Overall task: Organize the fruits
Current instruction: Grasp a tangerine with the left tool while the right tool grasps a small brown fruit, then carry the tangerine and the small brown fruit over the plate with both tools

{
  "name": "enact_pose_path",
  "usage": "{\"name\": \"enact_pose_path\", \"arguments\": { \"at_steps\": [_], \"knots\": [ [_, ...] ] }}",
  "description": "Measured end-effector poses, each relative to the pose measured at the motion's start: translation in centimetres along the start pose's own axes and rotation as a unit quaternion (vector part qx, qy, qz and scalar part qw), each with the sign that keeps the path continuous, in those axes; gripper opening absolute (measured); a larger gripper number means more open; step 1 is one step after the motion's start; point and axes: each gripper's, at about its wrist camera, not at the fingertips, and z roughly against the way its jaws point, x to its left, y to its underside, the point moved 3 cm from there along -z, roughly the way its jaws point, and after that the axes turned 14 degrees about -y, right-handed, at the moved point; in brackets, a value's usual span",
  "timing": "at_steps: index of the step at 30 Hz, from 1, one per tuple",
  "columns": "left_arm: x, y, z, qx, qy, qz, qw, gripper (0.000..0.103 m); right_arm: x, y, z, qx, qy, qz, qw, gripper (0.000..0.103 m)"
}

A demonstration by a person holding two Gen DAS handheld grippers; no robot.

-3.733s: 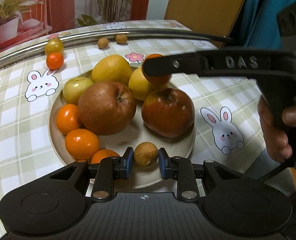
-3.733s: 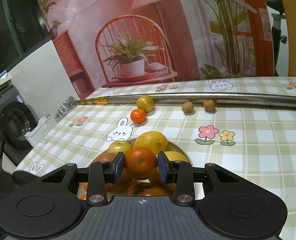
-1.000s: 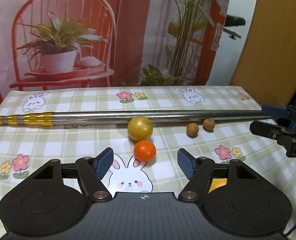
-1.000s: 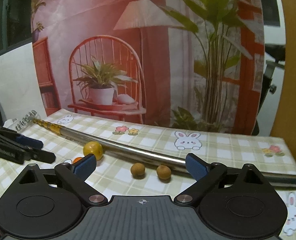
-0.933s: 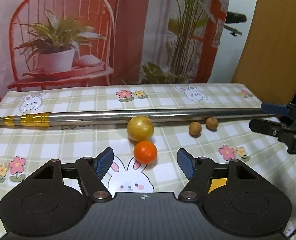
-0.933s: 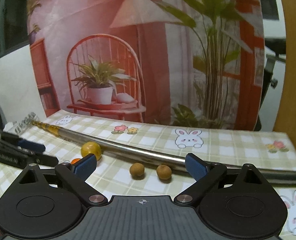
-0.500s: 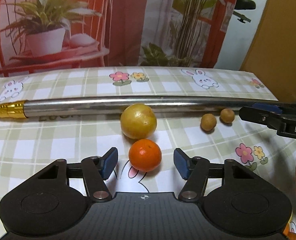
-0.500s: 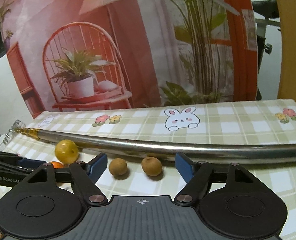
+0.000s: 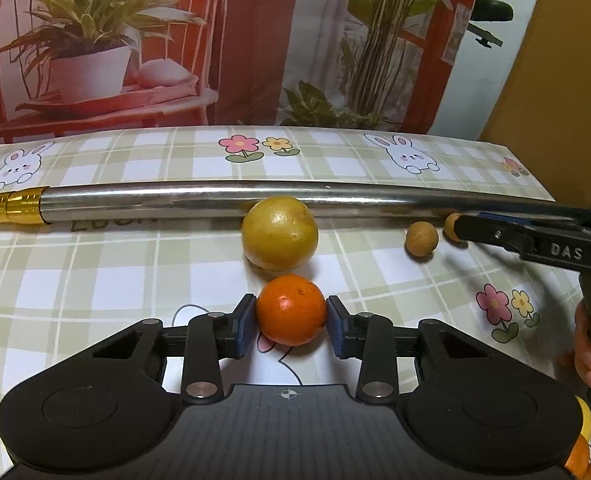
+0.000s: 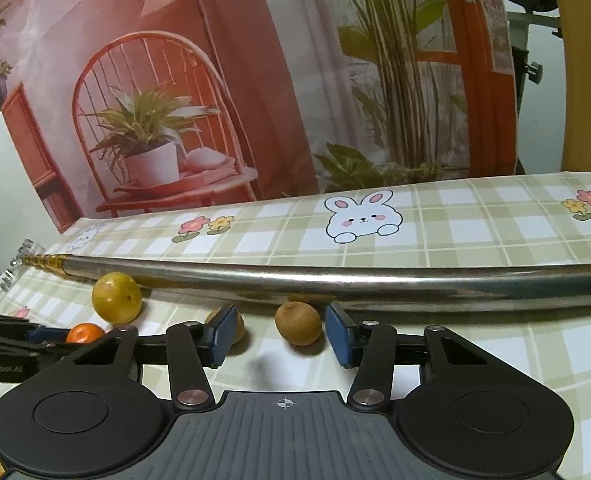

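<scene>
- Left gripper [image 9: 291,322] has its blue pads pressed on both sides of the small orange [image 9: 291,315], clamped on it low at 6 o'clock in the left wrist view, over a rabbit print on the tablecloth [image 9: 95,272].
- Right gripper [image 10: 281,330] stands with its jaws apart, gripping nothing; one brown longan [image 10: 298,323] sits on the cloth in the gap, nearer the right pad and touching neither pad, and a second longan [image 10: 237,326] peeks out behind the left pad.
- One long silver pole [image 9: 223,200] with a gold-banded end lies across the cloth from 9 to 3 o'clock, the largest thing on the table.
- One yellow fruit [image 9: 280,233], round with a dull, slightly blotched skin, rests against the pole at 12 o'clock from the orange, just beside it.
- One orange is in clear sight: bright, glossy, finely dimpled, smaller than the yellow fruit.
- Two longans, tan and matte, the smallest fruits, lie close together near the pole at about 2 o'clock from the orange.
- One hand [image 9: 587,344] shows at 3 o'clock, holding the right gripper's handle.
</scene>
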Motion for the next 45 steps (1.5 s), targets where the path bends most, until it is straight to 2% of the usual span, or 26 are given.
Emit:
{"name": "enact_pose_path", "arguments": {
  "at_steps": [13, 25, 36, 45],
  "knots": [
    [0.9, 0.6, 2.2, -0.014, 0.003, 0.026, 0.9995, 0.039, -0.2, 0.0, -1.3, 0.021, 0.038, -0.011, 0.999, 0.025],
    [0.8, 1.1, 3.1, -0.018, 0.002, 0.026, 0.9995, 0.039, -0.3, 0.0, -0.8, 0.011, 0.032, -0.017, 0.999, 0.025],
    [0.7, 1.9, 6.4, -0.031, 0.007, 0.038, 0.9988, 0.039, 1.4, -0.1, 3.7, -0.025, 0.013, -0.027, 0.999, 0.025],
    [0.3, 3.0, 10.5, -0.05, 0.005, 0.035, 0.9981, 0.039, 5.9, 0.0, 9.0, -0.055, 0.004, 0.016, 0.998, 0.025]
  ]
}}
